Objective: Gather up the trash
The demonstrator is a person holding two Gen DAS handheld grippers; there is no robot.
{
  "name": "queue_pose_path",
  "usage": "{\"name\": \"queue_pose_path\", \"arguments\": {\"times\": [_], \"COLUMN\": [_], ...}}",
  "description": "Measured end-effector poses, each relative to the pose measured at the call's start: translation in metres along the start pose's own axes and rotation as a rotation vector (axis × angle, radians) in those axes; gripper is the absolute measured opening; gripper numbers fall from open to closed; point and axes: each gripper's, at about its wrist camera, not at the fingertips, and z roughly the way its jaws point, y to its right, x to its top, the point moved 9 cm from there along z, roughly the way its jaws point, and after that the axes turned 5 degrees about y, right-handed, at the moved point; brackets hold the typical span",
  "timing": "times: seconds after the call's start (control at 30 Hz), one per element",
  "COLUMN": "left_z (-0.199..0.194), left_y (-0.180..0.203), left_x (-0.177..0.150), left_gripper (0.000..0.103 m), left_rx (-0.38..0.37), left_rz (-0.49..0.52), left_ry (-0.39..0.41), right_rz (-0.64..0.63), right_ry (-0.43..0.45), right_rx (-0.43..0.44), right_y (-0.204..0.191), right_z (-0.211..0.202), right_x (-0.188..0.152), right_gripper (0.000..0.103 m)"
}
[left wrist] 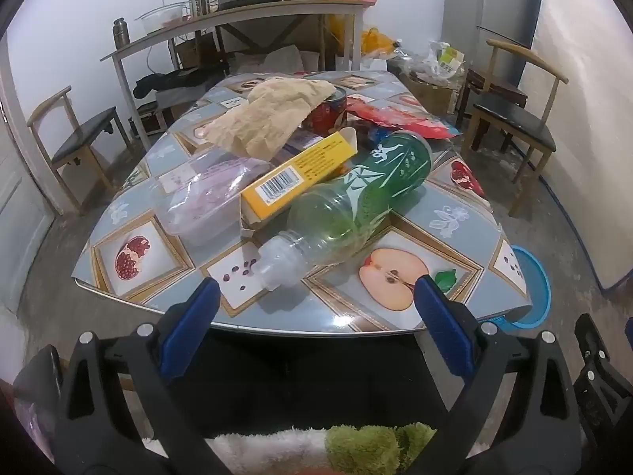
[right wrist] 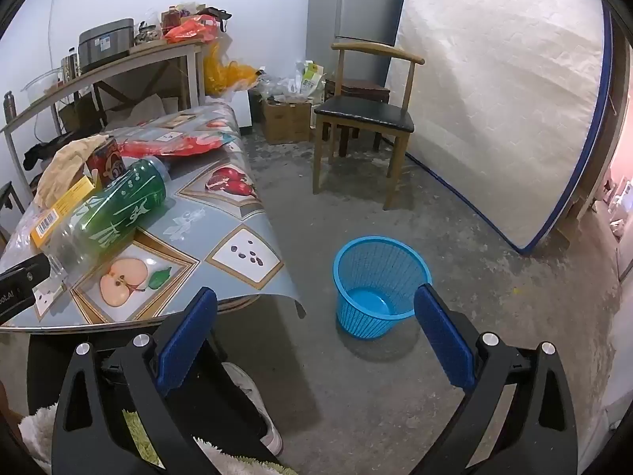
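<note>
A green-labelled plastic bottle (left wrist: 356, 194) lies on its side on the table (left wrist: 455, 233), cap toward me. Beside it are a yellow carton (left wrist: 296, 174), a clear plastic bag (left wrist: 205, 198), crumpled brown paper (left wrist: 269, 114), a red can (left wrist: 330, 113) and a red wrapper (left wrist: 399, 116). My left gripper (left wrist: 316, 297) hangs open just short of the table's near edge, below the bottle cap, with nothing between its fingers. My right gripper (right wrist: 316, 312) is open over the floor, right of the table, near a blue mesh basket (right wrist: 379, 285). The bottle (right wrist: 110, 213) also shows at the left of the right wrist view.
A wooden chair (right wrist: 368, 118) stands behind the basket, a second chair (left wrist: 79, 142) left of the table. A mattress (right wrist: 494, 111) leans on the right wall. A cluttered shelf table (left wrist: 237, 19) and cardboard boxes (right wrist: 287, 120) fill the back. A person's shoe (right wrist: 257, 407) rests on the floor below.
</note>
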Motion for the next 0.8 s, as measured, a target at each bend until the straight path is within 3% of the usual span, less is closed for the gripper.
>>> {"name": "queue_pose_path", "arguments": {"times": [0.8], "left_z": [0.0006], "left_y": [-0.0091], "left_x": [0.0004], "left_gripper": [0.094], "left_rx": [0.012], "left_rz": [0.006], "left_ry": [-0.003], "right_rz": [0.002], "right_ry": [0.008], "right_rx": [0.001], "right_y": [0.0011], "right_z": [-0.0001], "right_x": [0.0007], "right_gripper": [0.097]}}
